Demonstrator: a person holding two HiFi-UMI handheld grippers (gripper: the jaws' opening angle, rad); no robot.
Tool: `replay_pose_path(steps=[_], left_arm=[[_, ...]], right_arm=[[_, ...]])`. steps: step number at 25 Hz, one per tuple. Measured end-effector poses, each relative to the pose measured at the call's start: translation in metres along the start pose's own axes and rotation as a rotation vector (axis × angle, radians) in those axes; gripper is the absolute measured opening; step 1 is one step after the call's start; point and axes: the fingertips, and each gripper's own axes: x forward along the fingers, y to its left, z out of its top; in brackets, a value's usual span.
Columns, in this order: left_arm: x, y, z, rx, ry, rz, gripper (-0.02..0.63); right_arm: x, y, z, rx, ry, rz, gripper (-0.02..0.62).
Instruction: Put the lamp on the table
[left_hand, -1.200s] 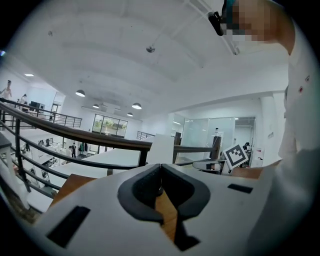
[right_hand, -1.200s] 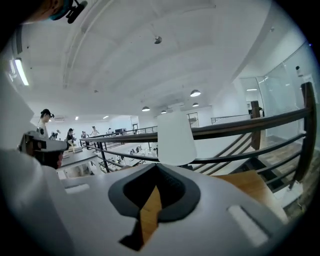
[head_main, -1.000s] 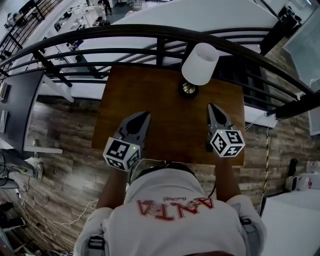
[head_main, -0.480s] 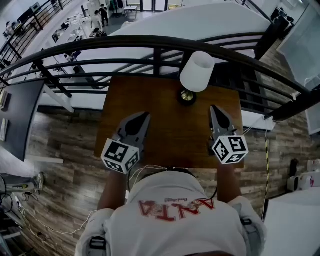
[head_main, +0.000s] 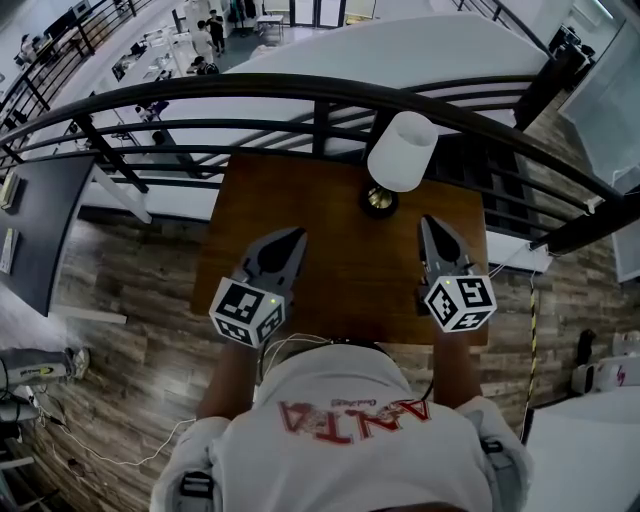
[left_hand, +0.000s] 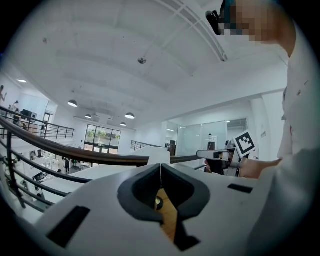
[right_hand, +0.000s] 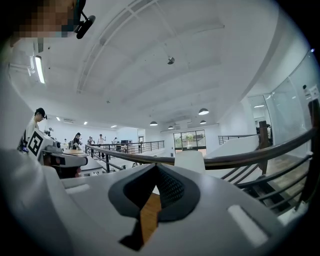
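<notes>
- From the head view, the lamp (head_main: 401, 150) stands upright on the wooden table (head_main: 330, 270), at the far edge and right of centre. It is just in front of the dark curved railing (head_main: 300, 88).
- Its white shade (head_main: 404, 140) leans toward the railing in this steep view, and the round brass base (head_main: 378, 200) sits flat on the tabletop.
- My left gripper (head_main: 288, 238) is over the near left part of the table, pointing away from me, well apart from the lamp. Its own view shows the jaws (left_hand: 160, 168) pressed together tip to tip with nothing between them (only a sliver of tabletop and the lamp's base show through the hollow behind the tips).
- My right gripper (head_main: 431, 224) is over the near right part of the table, near the lamp's base but not touching it, a little to the base's right.
- In the right gripper view the jaws (right_hand: 156, 167) are likewise fully together and empty. The lamp's shade (right_hand: 190, 161) shows just beyond them, in front of the railing (right_hand: 240, 155).
- Each gripper catches the other at the side of its view: the right one (left_hand: 222, 155) from the left camera, the left one (right_hand: 62, 160) from the right camera.
- Neither gripper touches the lamp or holds anything.
- Around the table is a wooden plank floor (head_main: 130, 290), and my white shirt (head_main: 340, 440) fills the bottom of the head view.
</notes>
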Motion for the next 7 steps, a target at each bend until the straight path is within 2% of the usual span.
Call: replay_pose_path(steps=[7], left_arm=[[0.0064,-0.007,-0.0047,-0.002,0.015,-0.01,0.009]], right_arm=[[0.0013,-0.0001,-0.0017,-0.012,0.018,0.012,0.002]])
